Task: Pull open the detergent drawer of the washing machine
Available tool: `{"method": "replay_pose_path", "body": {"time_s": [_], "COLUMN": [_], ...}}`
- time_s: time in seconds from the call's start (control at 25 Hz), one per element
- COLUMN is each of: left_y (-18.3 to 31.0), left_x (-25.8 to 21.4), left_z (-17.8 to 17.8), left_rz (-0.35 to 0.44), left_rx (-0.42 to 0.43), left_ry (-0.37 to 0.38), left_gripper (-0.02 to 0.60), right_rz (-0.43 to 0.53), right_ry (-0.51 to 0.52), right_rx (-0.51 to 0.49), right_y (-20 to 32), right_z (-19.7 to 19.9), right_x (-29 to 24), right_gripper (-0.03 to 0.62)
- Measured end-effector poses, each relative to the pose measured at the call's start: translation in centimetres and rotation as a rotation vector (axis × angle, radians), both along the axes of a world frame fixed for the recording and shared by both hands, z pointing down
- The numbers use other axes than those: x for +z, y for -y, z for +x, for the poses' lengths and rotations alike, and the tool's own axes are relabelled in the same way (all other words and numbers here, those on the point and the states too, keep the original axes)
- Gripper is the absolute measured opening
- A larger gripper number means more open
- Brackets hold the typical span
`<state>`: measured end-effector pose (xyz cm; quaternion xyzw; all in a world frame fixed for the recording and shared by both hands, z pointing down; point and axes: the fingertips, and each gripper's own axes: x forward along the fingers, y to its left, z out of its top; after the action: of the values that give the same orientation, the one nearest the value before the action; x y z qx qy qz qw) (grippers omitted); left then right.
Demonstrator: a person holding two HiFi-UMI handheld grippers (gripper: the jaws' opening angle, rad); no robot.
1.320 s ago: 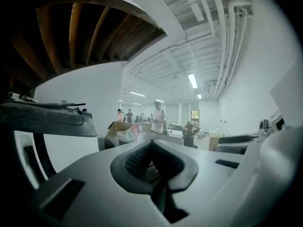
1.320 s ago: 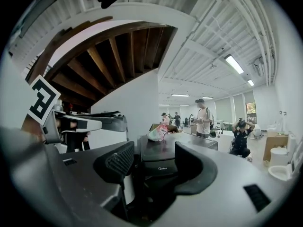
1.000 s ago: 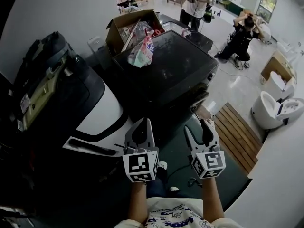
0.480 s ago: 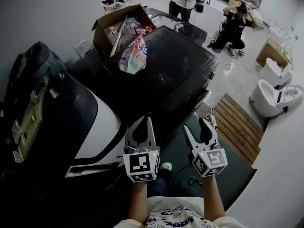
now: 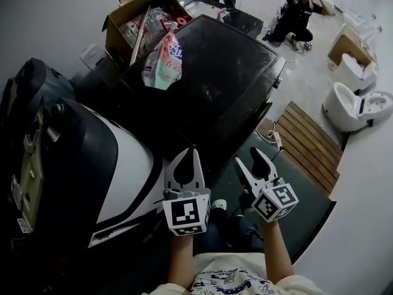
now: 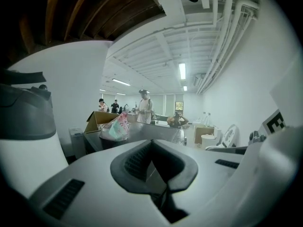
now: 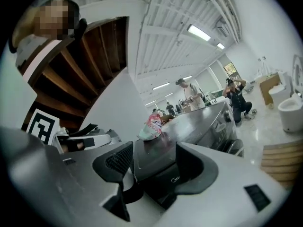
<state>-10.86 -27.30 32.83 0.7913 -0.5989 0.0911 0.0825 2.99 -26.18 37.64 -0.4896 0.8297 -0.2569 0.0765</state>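
Washing machine [image 5: 215,85] — ahead of you, touching neither tool; your left gripper [image 5: 189,158] closed, empty — your right gripper [image 5: 249,160] spread, empty.

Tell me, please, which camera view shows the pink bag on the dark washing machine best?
The head view: it shows the pink bag in full from above, lying on the washing machine top near the cardboard box. The left gripper view and the right gripper view each show it only small and far off.
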Motion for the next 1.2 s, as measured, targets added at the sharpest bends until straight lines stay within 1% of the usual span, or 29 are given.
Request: {"method": "replay_pose_path", "body": {"time_s": [0.2, 0.4, 0.52, 0.72, 0.84, 1.2], "left_y": [1.0, 1.3, 1.3, 1.2, 1.2, 1.1], "left_x": [1.5, 2.9, 3.8, 5.7, 6.6, 9.3], "left_z": [0.2, 0.8, 1.3, 2.2, 2.5, 2.4], "left_rz": [-0.012, -0.017, -0.02, -0.035, -0.042, -0.063], "left_rx": [-0.002, -0.017, -0.022, -0.034, -0.037, -0.072], "left_ry": [-0.004, 0.0, -0.002, -0.012, -0.002, -0.006], "left_gripper": [0.014, 0.014, 0.014, 0.014, 0.014, 0.014], "right_rz": [-0.075, -0.127, -0.171, -0.228, -0.248, -0.255], "right_ry": [0.15, 0.333, 0.418, 0.526, 0.583, 0.661], "right_rx": [0.004, -0.042, -0.071, -0.114, -0.14, -0.162], "right_y": [1.0, 1.5, 1.7, 2.0, 2.4, 3.8], "right_z": [0.3, 0.5, 0.4, 0.1, -0.1, -1.0], "right_x": [2.4, 4.3, 5.7, 8.3, 9.8, 13.1], "right_gripper": [0.278, 0.272, 0.272, 0.27, 0.262, 0.261]}}
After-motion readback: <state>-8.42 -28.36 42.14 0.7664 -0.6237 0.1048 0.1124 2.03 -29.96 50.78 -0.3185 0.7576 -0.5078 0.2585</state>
